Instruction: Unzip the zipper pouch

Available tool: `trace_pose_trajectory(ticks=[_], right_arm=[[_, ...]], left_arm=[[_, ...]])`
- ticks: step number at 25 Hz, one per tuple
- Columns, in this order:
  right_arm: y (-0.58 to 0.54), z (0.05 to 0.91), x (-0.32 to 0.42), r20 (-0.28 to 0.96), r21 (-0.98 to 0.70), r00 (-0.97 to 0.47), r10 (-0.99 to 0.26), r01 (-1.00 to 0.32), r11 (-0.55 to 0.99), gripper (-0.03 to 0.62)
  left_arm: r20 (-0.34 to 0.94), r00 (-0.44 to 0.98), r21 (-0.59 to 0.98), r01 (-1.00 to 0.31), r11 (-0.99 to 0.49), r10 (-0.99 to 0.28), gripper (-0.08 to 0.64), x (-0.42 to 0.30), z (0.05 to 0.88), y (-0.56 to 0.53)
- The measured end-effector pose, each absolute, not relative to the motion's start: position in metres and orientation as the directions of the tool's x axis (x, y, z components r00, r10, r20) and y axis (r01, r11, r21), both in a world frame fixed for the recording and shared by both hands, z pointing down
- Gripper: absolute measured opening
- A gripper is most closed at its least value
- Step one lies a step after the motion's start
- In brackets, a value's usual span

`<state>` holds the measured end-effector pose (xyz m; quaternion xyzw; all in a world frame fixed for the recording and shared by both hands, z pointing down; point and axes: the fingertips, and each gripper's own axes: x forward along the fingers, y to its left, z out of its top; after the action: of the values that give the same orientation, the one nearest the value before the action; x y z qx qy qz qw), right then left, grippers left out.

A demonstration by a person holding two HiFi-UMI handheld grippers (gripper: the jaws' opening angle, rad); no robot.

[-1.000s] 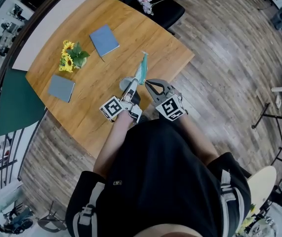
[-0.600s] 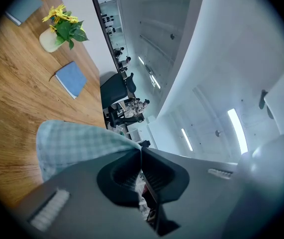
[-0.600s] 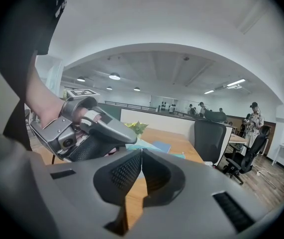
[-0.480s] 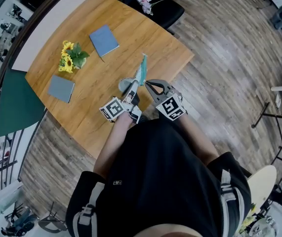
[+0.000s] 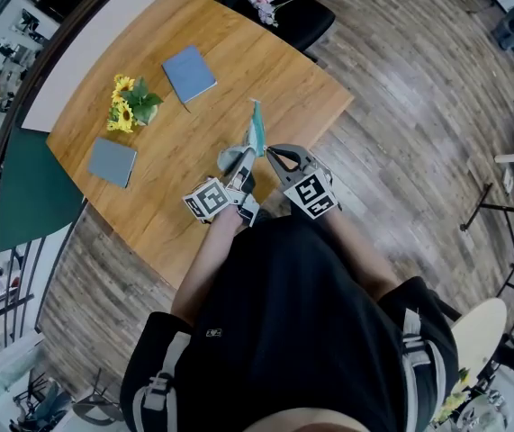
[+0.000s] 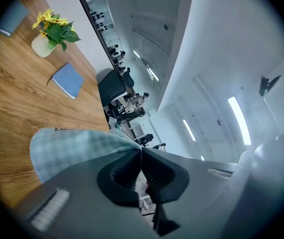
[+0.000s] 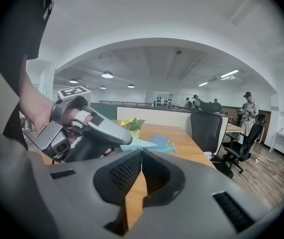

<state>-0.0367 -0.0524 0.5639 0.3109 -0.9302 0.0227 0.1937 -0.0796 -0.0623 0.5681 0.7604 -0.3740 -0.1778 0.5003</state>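
A teal checked zipper pouch point(image 5: 257, 130) hangs on edge above the near right part of the wooden table point(image 5: 148, 210). My left gripper point(image 5: 245, 158) is shut on the pouch's lower end. In the left gripper view the checked cloth point(image 6: 74, 151) runs straight into the closed tips of that gripper point(image 6: 140, 147). My right gripper point(image 5: 270, 150) is shut just to the right of the pouch, tips close to it. In the right gripper view the right gripper point(image 7: 142, 151) shows nothing between its pads, and the pouch point(image 7: 154, 147) lies just beyond them.
A small vase of sunflowers point(image 5: 130, 103) stands at the far left of the table. A blue notebook point(image 5: 190, 72) lies behind it and a grey-blue one point(image 5: 112, 160) to its left. A black office chair point(image 5: 294, 14) stands past the far edge. Wood floor lies to the right.
The left gripper has rolled a little, and the pouch's top end has swung slightly to the left. The right gripper has stayed beside it.
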Motion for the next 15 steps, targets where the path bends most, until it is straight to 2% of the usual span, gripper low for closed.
trace_pose_trajectory(ticks=[15], right_arm=[[-0.0593,0.5685,-0.0406,0.394,-0.003,-0.703,-0.592,-0.645,0.764,0.005]], left_arm=[[0.147,0.663,0.861,-0.451,-0.235,-0.734,0.002,-0.0854,0.5707,-0.0595]])
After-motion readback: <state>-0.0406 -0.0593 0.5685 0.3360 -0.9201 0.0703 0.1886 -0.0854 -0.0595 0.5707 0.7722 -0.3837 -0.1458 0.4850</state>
